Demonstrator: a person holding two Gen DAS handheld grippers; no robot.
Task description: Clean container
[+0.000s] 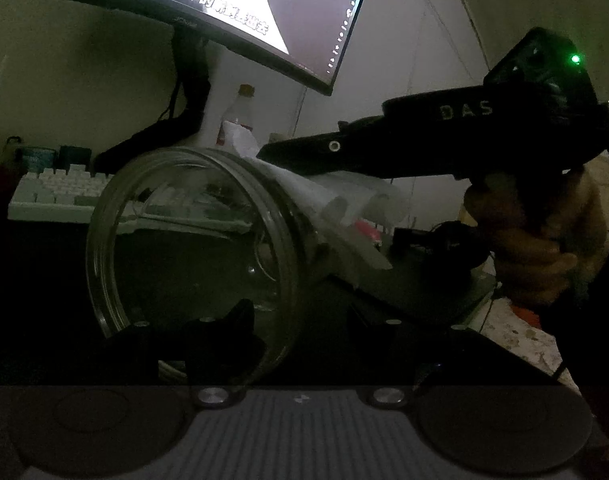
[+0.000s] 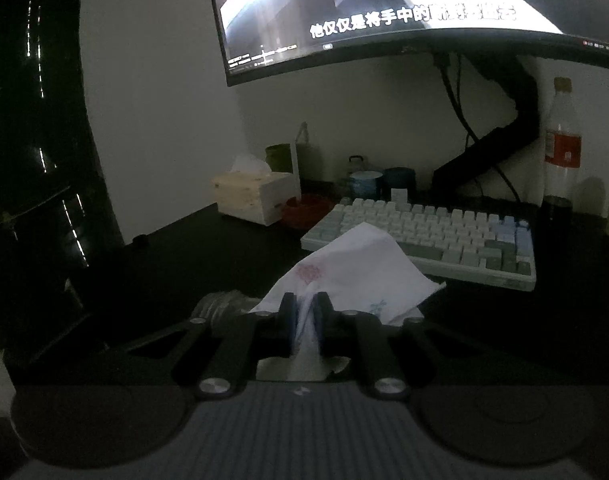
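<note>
Step in hand, as judged: the inside of the jar (image 1: 192,256) is to be wiped with the tissue (image 2: 364,264).

Left: the jar is seen lying on its side at the left gripper (image 1: 312,316), mouth turned toward that camera, in front of the keyboard (image 2: 424,236) and nearer the front edge of the desk (image 2: 184,248). Its wall stands between the jaws, one finger seen through the glass. Whether the pads press on it cannot be told in the dark.

Right: the right gripper (image 2: 306,312) is pinched on the tissue between its blue pads, with the loose end spread ahead.

To do it well: the jar should be kept steady and tilted. The tissue should be led in through the mouth rather than along the outside wall, then swept round the wall and base. The pinch should be kept firm so the tissue is not left inside.

Count, left to right along the back edge: box (image 2: 256,196), one; keyboard, one; bottle (image 2: 560,148), one. Above them, monitor (image 2: 384,8), one. Jar, one; tissue held, one; grippers, two.
</note>
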